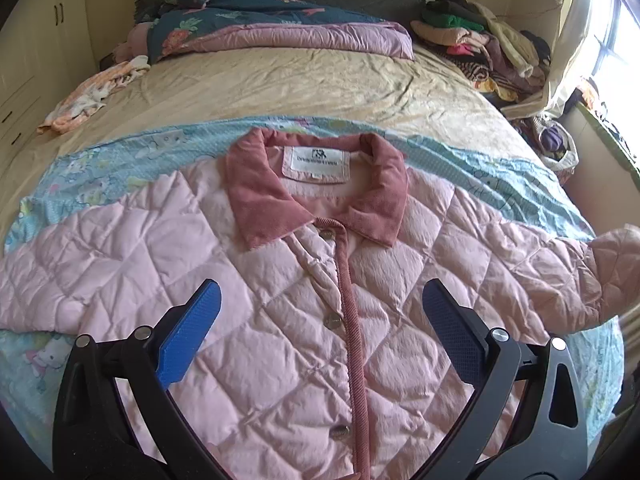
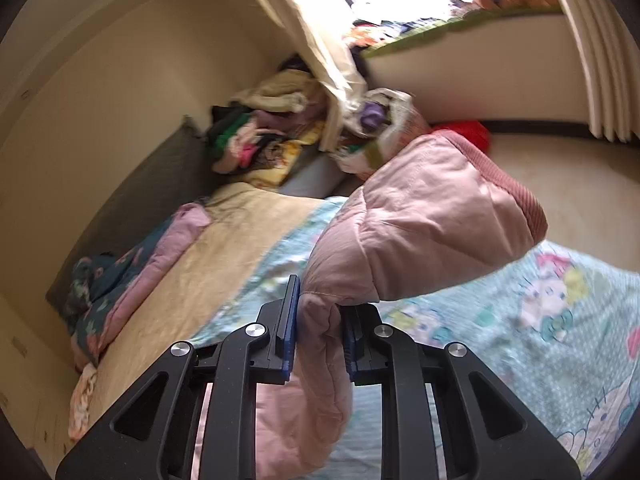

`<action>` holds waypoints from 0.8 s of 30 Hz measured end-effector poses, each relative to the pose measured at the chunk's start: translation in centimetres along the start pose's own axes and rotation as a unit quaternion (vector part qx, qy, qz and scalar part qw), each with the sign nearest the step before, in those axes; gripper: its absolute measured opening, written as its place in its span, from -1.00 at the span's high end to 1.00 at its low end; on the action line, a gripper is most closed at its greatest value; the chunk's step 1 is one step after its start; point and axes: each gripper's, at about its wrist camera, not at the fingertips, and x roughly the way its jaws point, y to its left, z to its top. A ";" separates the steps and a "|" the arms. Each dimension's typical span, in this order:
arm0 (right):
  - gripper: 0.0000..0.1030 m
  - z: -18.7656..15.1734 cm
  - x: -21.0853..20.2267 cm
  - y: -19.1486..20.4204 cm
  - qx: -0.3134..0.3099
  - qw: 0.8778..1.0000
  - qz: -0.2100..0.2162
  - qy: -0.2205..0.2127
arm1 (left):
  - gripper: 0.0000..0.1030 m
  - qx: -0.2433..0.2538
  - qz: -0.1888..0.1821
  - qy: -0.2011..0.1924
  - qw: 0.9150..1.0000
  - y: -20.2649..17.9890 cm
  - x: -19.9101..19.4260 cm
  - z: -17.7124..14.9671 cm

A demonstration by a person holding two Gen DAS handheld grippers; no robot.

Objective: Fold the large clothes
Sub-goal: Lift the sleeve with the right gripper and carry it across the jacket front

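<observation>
A pink quilted jacket (image 1: 280, 300) with a darker pink collar (image 1: 256, 196) lies front up and buttoned on a light blue cartoon sheet (image 1: 100, 176) on the bed. My left gripper (image 1: 320, 292) is open above the jacket's chest, its blue pads either side of the button placket. My right gripper (image 2: 320, 316) is shut on the jacket's right sleeve (image 2: 420, 224) and holds it lifted off the sheet (image 2: 540, 320), cuff end pointing away. The raised sleeve also shows at the right edge of the left wrist view (image 1: 600, 272).
A folded teal and pink quilt (image 1: 272, 28) lies at the head of the bed. A heap of clothes (image 1: 488, 48) sits at the far right corner near the window and curtain (image 2: 320, 40). A small orange and white garment (image 1: 92, 96) lies at the bed's left edge.
</observation>
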 end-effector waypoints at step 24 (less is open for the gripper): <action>0.66 -2.0 -5.1 20.8 -0.178 0.972 0.152 0.001 | -0.84 -0.040 -0.023 -0.038 0.998 7.9 -6.3 2.0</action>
